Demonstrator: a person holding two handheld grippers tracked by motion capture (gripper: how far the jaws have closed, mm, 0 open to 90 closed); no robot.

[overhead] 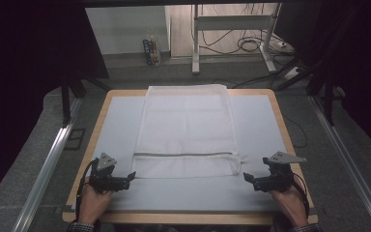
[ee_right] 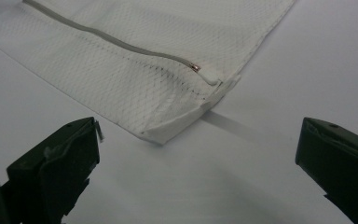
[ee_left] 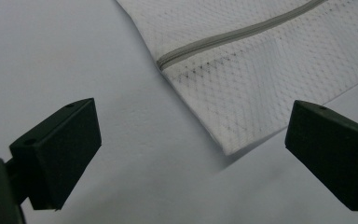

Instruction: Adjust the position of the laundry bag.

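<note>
- A white mesh laundry bag (overhead: pixel 187 129) lay flat on the pale sheet covering the counter (overhead: pixel 265 121), stretched from the middle of the counter toward its 12 o'clock edge.
- The bag's grey zipper (overhead: pixel 188 154) ran across near the 6 o'clock end; in the right gripper view the zipper pull (ee_right: pixel 196 68) sat at the corner end of its track, so the bag looked zipped closed.
- The left gripper (overhead: pixel 131 176) rested at about 8 o'clock of the bag, just off its near-left corner (ee_left: pixel 228 148), fingers (ee_left: pixel 58 151) spread wide with nothing between them.
- The right gripper (overhead: pixel 247 178) rested at about 4 o'clock, aimed at the near-right corner (ee_right: pixel 161 135), fingers (ee_right: pixel 56 168) likewise spread wide and empty.
- That right corner sat slightly lifted and folded under, with a white strip (ee_right: pixel 233 125) poking out from beneath it toward the bare sheet.
- Judged from the layout, the work appeared to be at its very start: the bag was smoothed out and untouched, both grippers poised beside the near corners.
- Everything was left to do: closing on the two corners, lifting them, and probably folding the near end toward 12 o'clock.
</note>
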